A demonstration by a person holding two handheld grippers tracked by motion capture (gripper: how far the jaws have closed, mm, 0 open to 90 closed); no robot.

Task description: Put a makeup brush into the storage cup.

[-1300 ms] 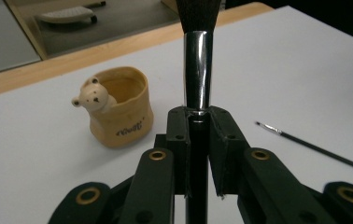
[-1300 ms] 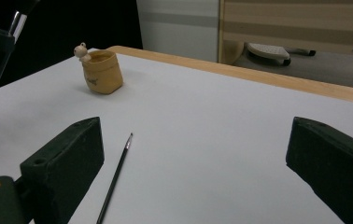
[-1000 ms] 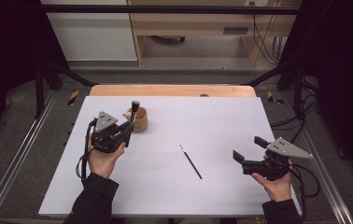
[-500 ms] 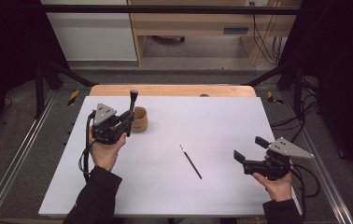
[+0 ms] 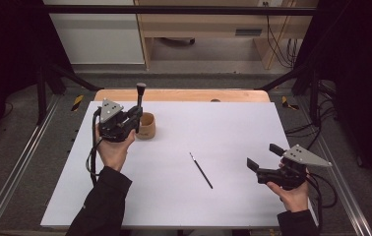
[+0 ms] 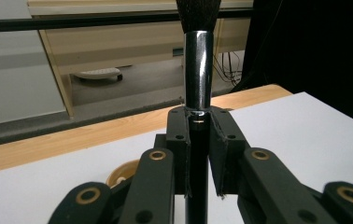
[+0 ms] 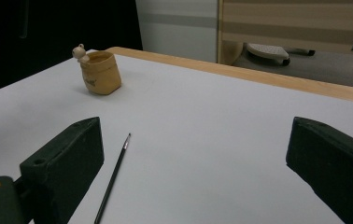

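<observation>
Left gripper (image 5: 136, 114) raised over the left rear of the white sheet (image 5: 233, 128), jaws clamped on the black handle of a brush (image 5: 140, 96). Brush long axis near vertical, bristle end up. In the left gripper view the brush (image 6: 198, 70) shows a polished metal ferrule above the jaws and a dark, dense bristle tuft running off the top edge; the handle below is a thin black rod, pinched between the two pads.

Cup (image 5: 146, 126) stands upright on the sheet, just beside the left gripper on its right. In the right gripper view the cup (image 7: 101, 72) is tan, sack-shaped with soft creased walls and a small figure on its rim; matte surface.

Thin brush (image 5: 201, 169) lies flat near the sheet's middle, well apart from both grippers. Long axis diagonal: tip toward the far left, butt toward the near right. Slim dark shaft, small metal ferrule, fine point (image 7: 113, 179).

Right gripper (image 5: 262, 158) low over the near right of the sheet, jaws spread wide, nothing between them.

Sheet covers a wooden table (image 5: 184, 95).
</observation>
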